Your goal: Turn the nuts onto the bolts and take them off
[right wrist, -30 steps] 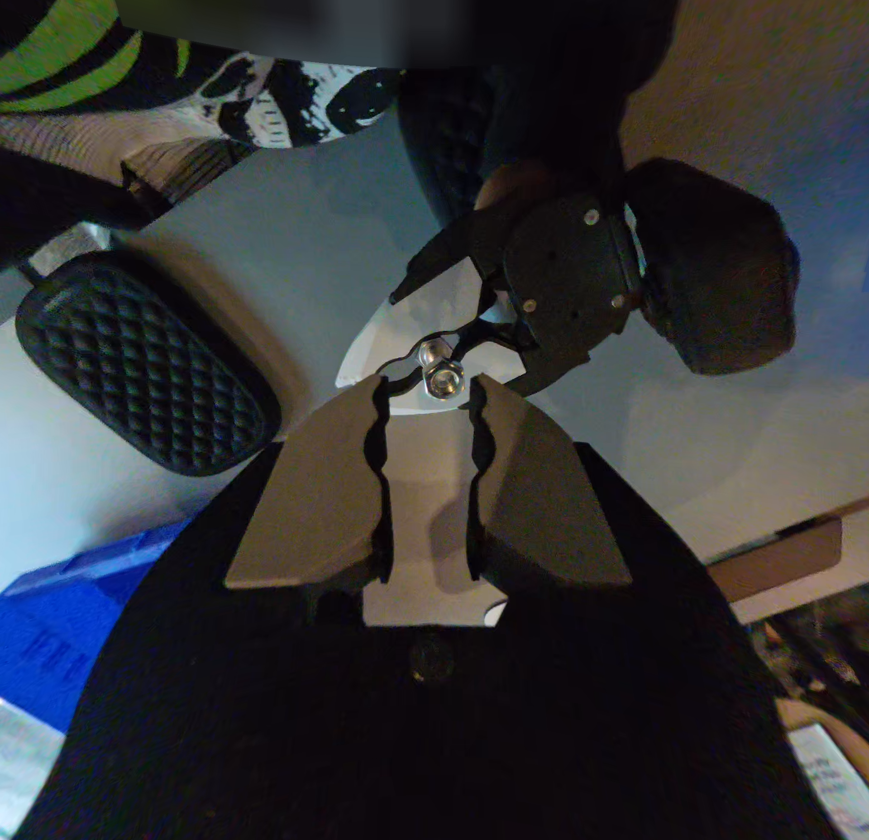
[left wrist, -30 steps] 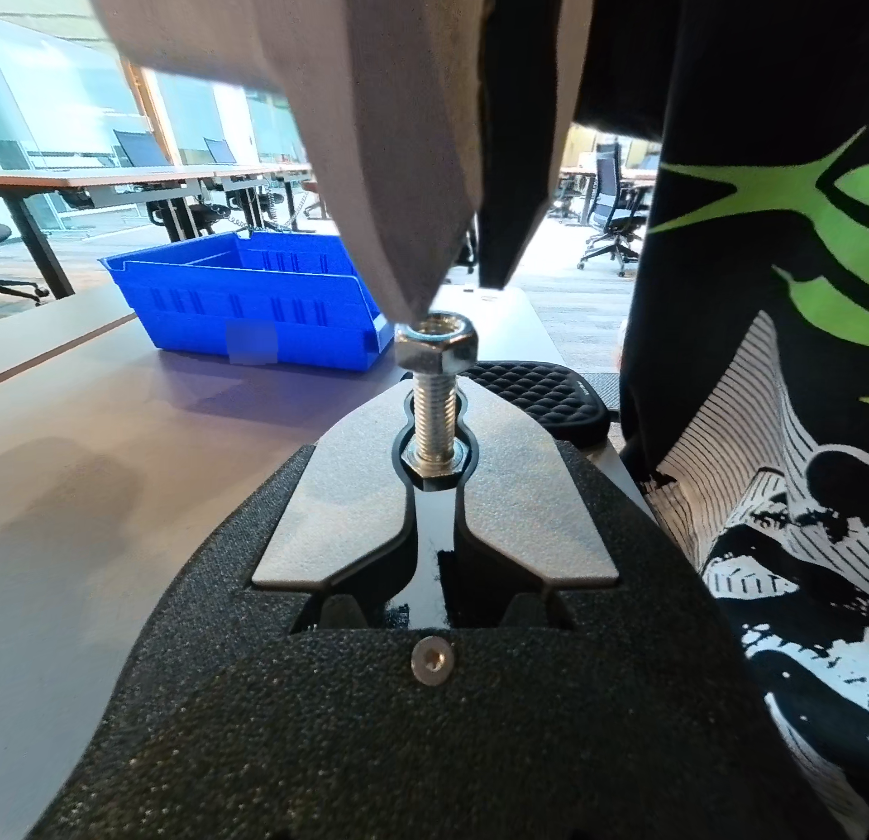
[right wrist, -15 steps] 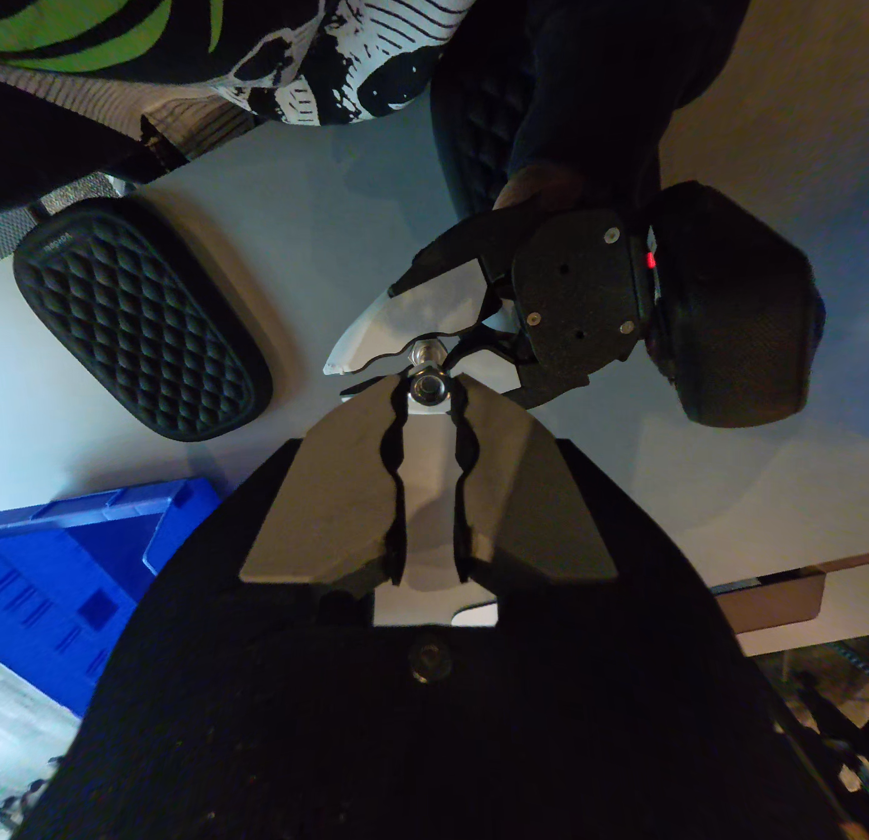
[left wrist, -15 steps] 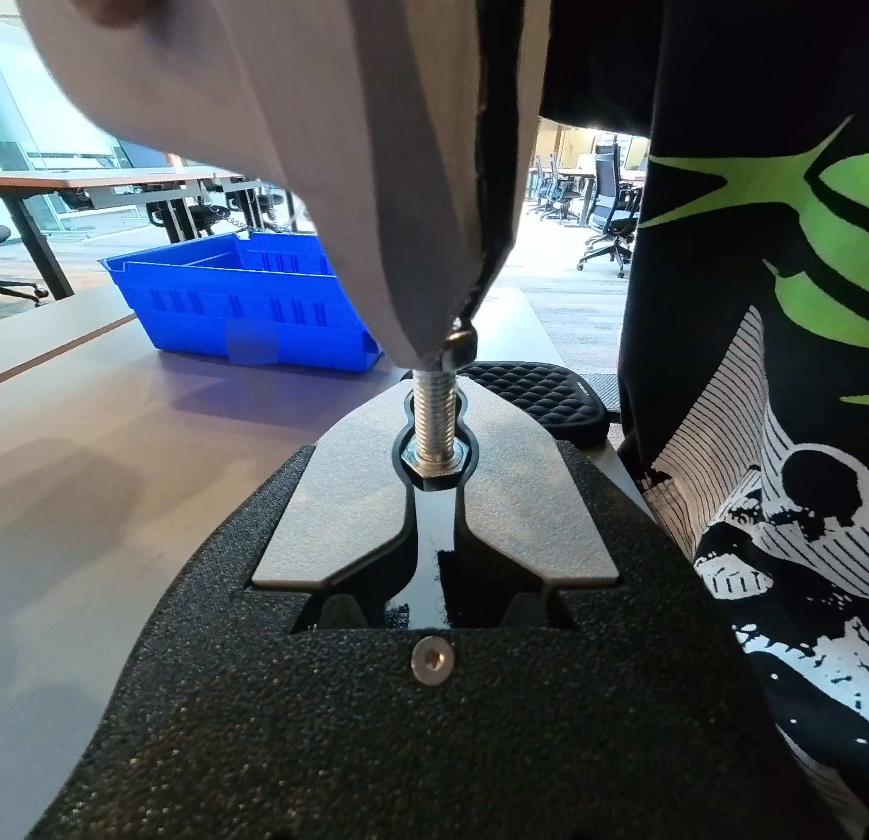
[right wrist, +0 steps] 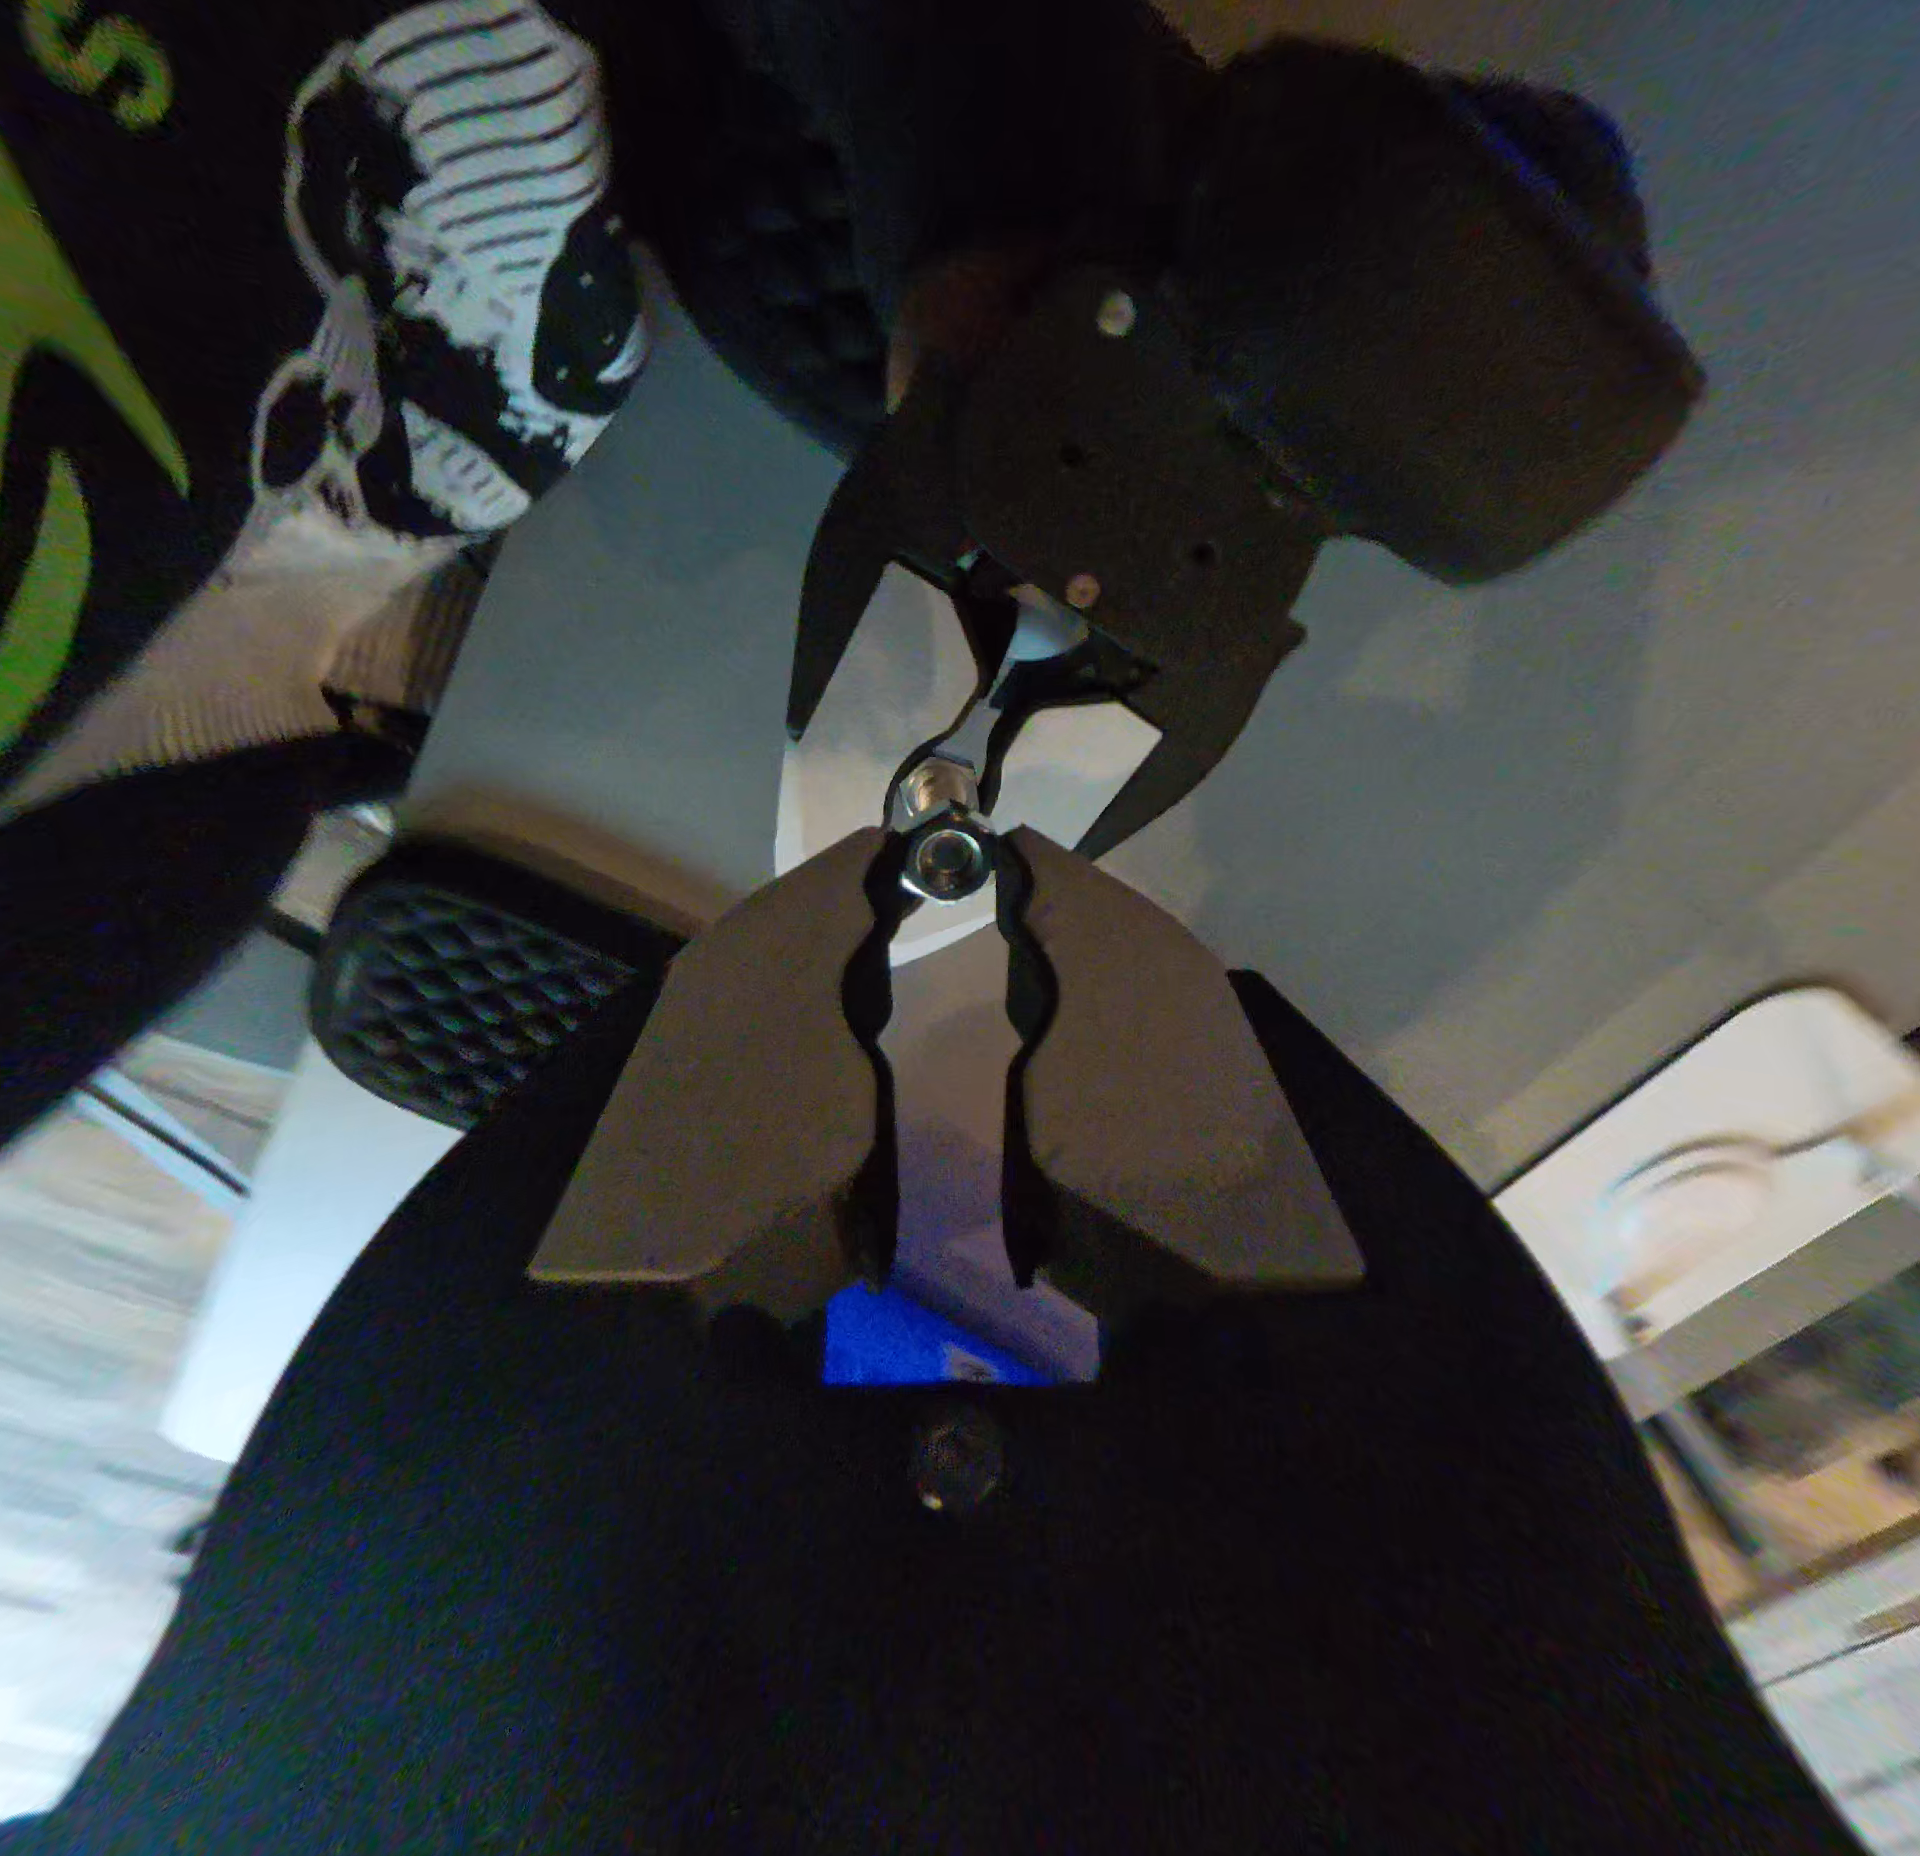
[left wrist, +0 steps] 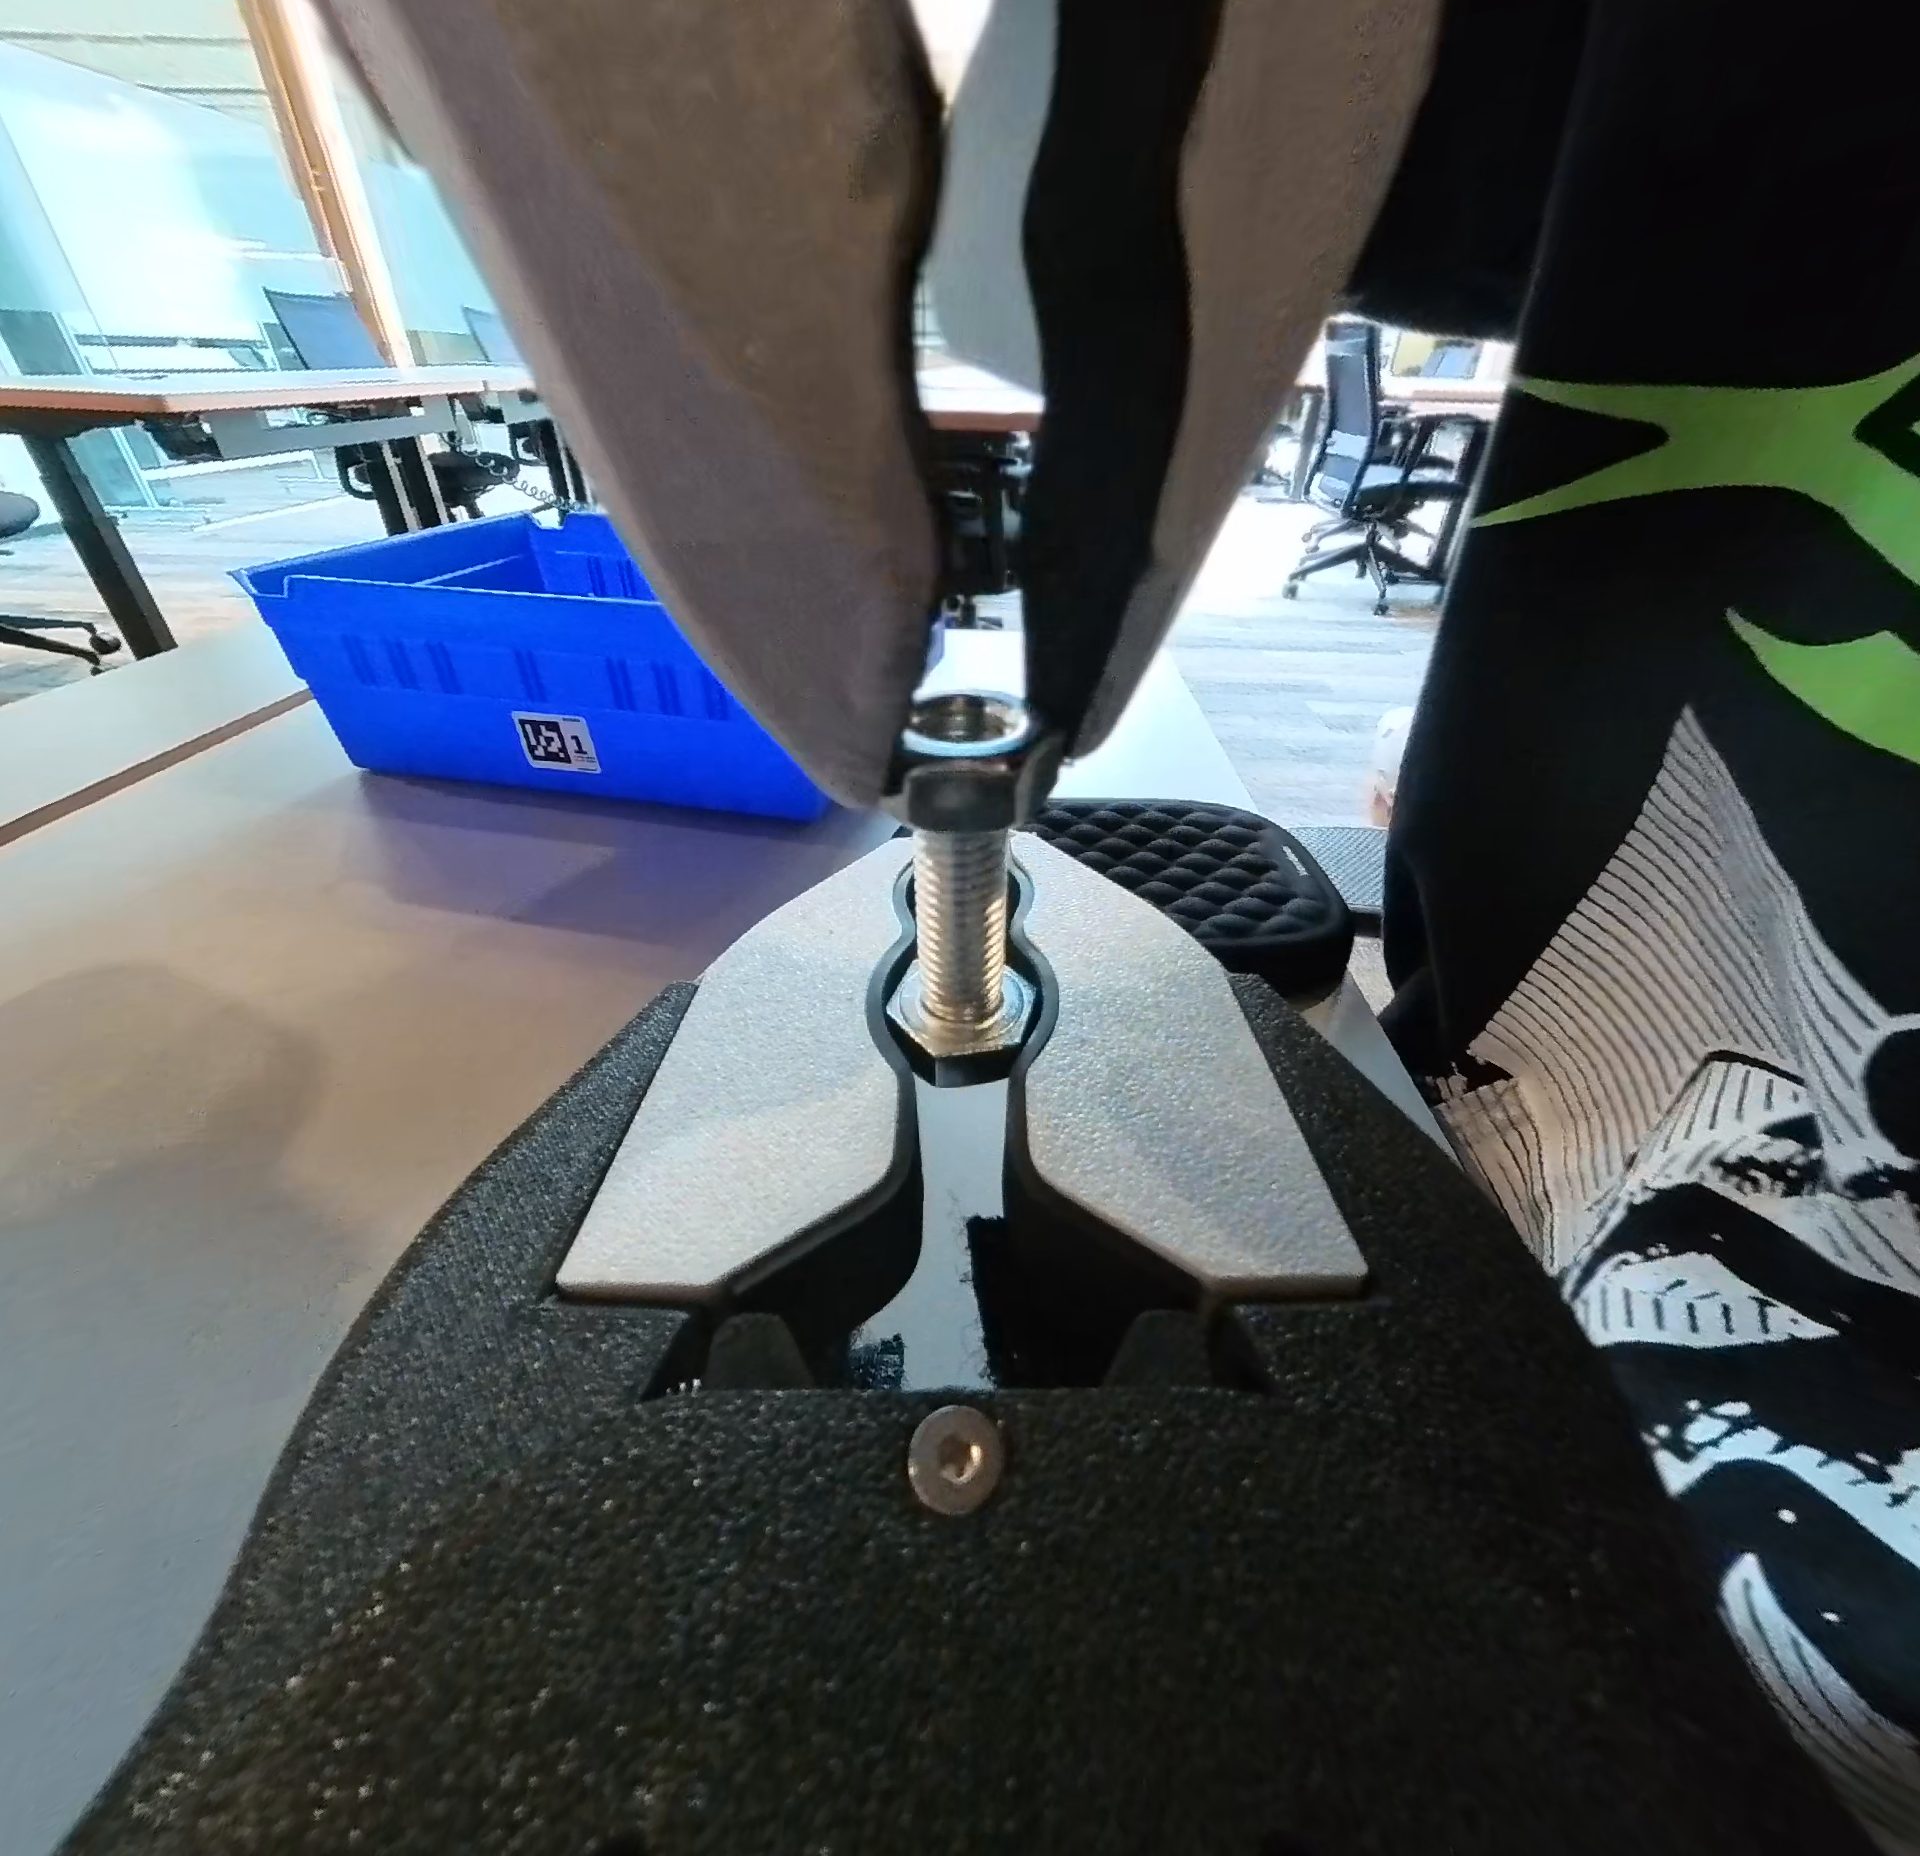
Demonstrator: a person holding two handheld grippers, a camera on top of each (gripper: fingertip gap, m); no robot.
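Observation:
In the left wrist view my left gripper [left wrist: 961,876] is shut on the hex head of a steel bolt [left wrist: 958,933] and holds it upright, thread pointing up. A steel nut [left wrist: 966,741] sits on the bolt's top end. My right gripper [left wrist: 966,757] comes down from above and is shut on the nut, one grey finger on each side. In the right wrist view the right gripper [right wrist: 942,856] looks down the bolt's axis with the nut [right wrist: 940,861] between its fingertips. The left gripper's black body [right wrist: 1091,497] lies beyond it.
A blue plastic bin [left wrist: 520,663] stands on the grey table [left wrist: 260,1079] at the back left. A black quilted pad [left wrist: 1184,881] lies just behind the bolt. A person's black printed shirt [left wrist: 1662,767] fills the right side. Office desks and chairs stand farther off.
My right gripper came down over the nut and shut on it. It has since turned about the bolt's axis with the nut held. The left gripper and the bolt have stayed put.

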